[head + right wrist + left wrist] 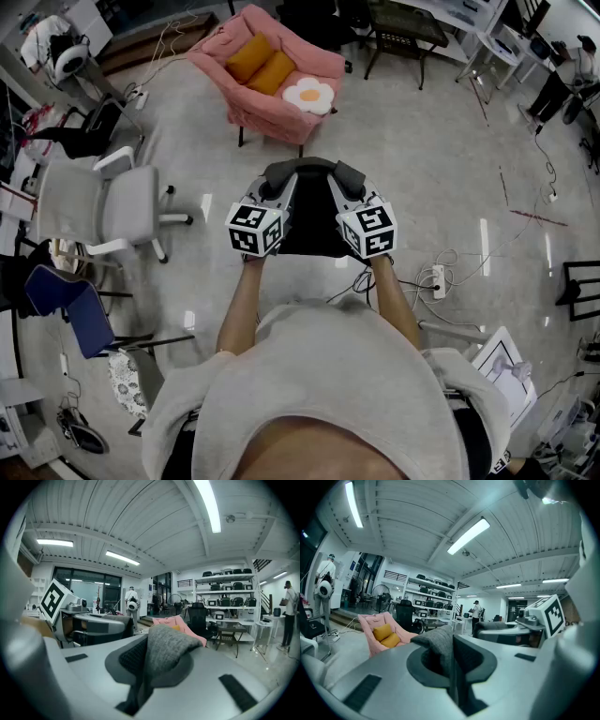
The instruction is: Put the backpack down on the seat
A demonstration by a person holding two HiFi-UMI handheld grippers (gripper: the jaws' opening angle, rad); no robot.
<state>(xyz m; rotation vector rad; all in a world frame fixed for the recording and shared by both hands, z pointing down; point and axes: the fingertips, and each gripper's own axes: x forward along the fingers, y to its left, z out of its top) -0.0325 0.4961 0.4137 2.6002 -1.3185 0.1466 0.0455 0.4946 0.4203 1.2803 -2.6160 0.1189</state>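
Polished workshop floor (441,159), with a pink armchair (267,117) standing ahead of the person. A dark backpack (312,230) is held up between the two grippers, well short of the armchair seat. The left gripper (452,667) is clamped on a grey strap (438,644). The right gripper (140,681) is clamped on a second grey strap (166,651). Both are probably the backpack's shoulder straps, but the join is hidden.
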